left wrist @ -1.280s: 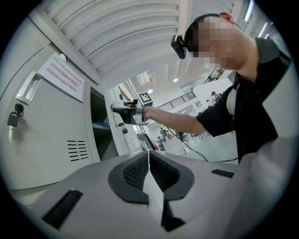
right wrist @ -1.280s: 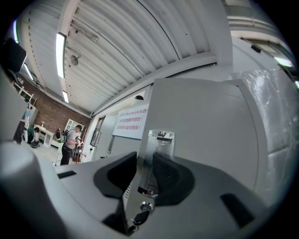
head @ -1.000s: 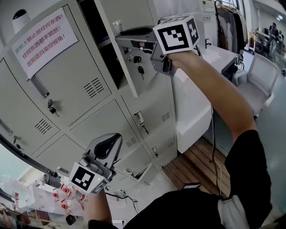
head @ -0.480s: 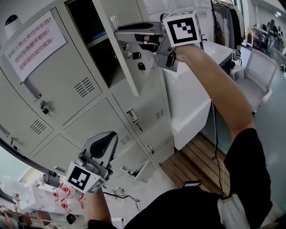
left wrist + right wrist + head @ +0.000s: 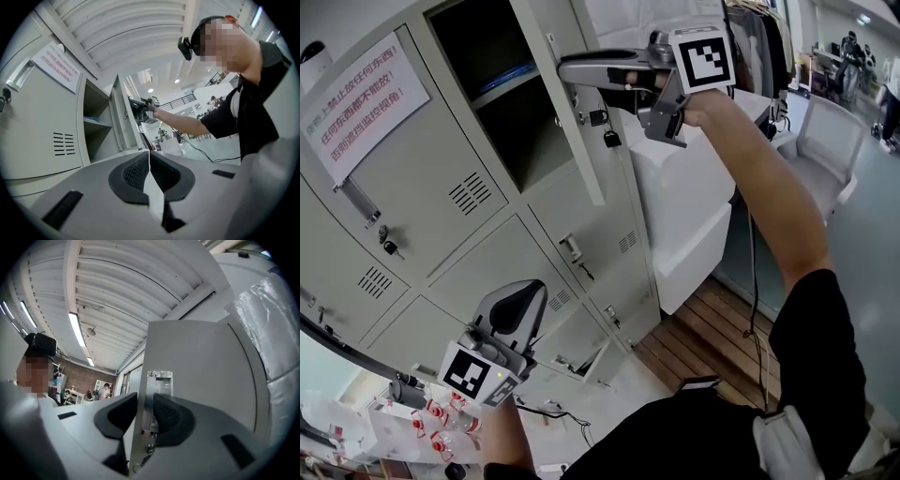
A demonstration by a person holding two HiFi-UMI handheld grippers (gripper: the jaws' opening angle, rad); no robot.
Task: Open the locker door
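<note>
The grey locker door [image 5: 567, 122] at the top of the bank stands swung out, and its dark compartment [image 5: 497, 103] with a shelf is exposed. My right gripper [image 5: 581, 70] is shut on the door's free edge, one jaw on each side, just above the hanging keys [image 5: 605, 131]. In the right gripper view the door edge with its metal latch plate [image 5: 157, 394] sits between the pads of the right gripper [image 5: 145, 413]. My left gripper [image 5: 511, 319] hangs low before the bottom lockers. Its jaws are shut on nothing, as the left gripper view shows [image 5: 149, 171].
A paper notice [image 5: 361, 94] is taped to the neighbouring closed locker. A white cabinet [image 5: 684, 216] stands right of the lockers, behind the open door. A grey chair [image 5: 825, 141] is at the far right. Wooden slats [image 5: 712, 337] lie on the floor below.
The door has swung further open, with my right gripper moving right with its edge. More of the compartment shows. The left gripper has hardly moved.
</note>
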